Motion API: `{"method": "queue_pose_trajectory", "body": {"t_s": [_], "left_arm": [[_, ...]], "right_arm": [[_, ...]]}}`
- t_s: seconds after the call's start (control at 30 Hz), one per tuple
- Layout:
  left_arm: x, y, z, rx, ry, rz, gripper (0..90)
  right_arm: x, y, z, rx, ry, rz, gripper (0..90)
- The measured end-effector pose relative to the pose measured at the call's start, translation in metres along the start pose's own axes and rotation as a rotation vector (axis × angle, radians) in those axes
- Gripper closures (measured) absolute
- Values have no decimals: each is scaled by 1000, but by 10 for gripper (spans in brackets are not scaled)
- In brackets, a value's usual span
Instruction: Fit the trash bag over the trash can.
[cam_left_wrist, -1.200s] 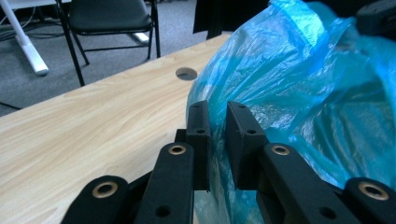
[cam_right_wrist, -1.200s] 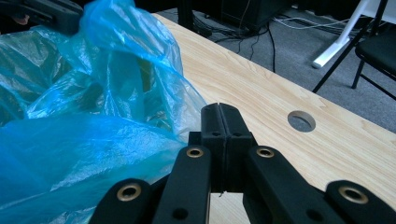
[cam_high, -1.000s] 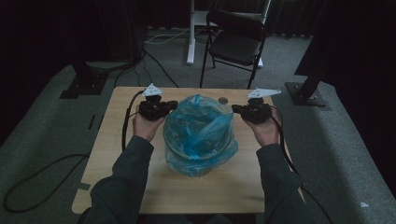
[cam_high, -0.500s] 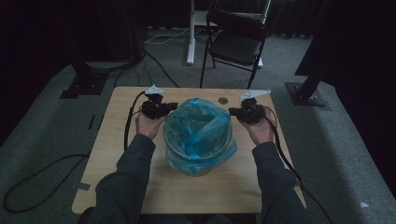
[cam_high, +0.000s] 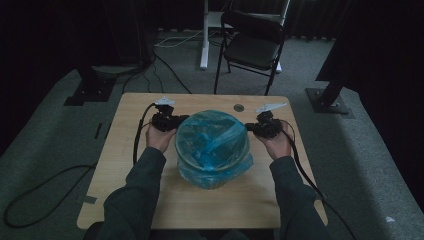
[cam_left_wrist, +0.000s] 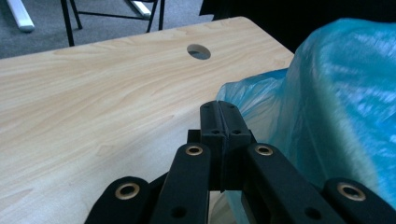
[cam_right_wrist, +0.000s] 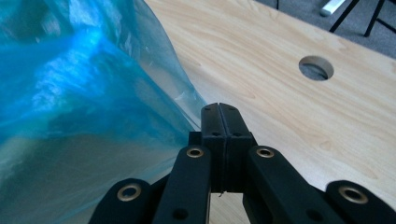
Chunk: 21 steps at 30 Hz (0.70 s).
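Two hand-held grippers flank a bin lined with a blue plastic bag, which stands near the middle of the wooden table. From the high view, the left gripper sits at the bag's left rim and the right gripper at its right rim, each held by a hand whose forearm comes in from the near edge. The same view takes in a black chair on the floor beyond the far edge, and cables trailing over the carpet on the left; how the jaws stand cannot be judged from there.

The left gripper view settles it for that tool: both jaws are pressed together, pad against pad, with the blue film lying right at the tips. Whether a fold of it is pinched between them cannot be told. It also shows the round hole in the tabletop on the far side.

The right gripper view gives the matching finding: jaws fully closed, tips meeting at the bag's edge where the film slopes down to the table, a pinch not confirmable. The hole appears far right there.
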<state>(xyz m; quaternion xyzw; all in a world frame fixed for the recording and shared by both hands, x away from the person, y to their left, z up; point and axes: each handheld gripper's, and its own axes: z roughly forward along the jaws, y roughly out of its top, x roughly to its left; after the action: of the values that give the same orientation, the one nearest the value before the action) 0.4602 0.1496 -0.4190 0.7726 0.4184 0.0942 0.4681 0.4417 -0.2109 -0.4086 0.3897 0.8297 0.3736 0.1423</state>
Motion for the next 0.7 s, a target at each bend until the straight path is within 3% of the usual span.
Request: {"method": "queue_pose_trajectory", "body": {"t_s": [0.53, 0.7], "left_arm": [[-1, -14, 10, 20, -21, -17, 898], [-1, -11, 3, -8, -12, -27, 897]], "right_arm": [[-6, -22, 15, 57, 14, 58, 900], [-6, -23, 10, 32, 20, 56, 865]]}}
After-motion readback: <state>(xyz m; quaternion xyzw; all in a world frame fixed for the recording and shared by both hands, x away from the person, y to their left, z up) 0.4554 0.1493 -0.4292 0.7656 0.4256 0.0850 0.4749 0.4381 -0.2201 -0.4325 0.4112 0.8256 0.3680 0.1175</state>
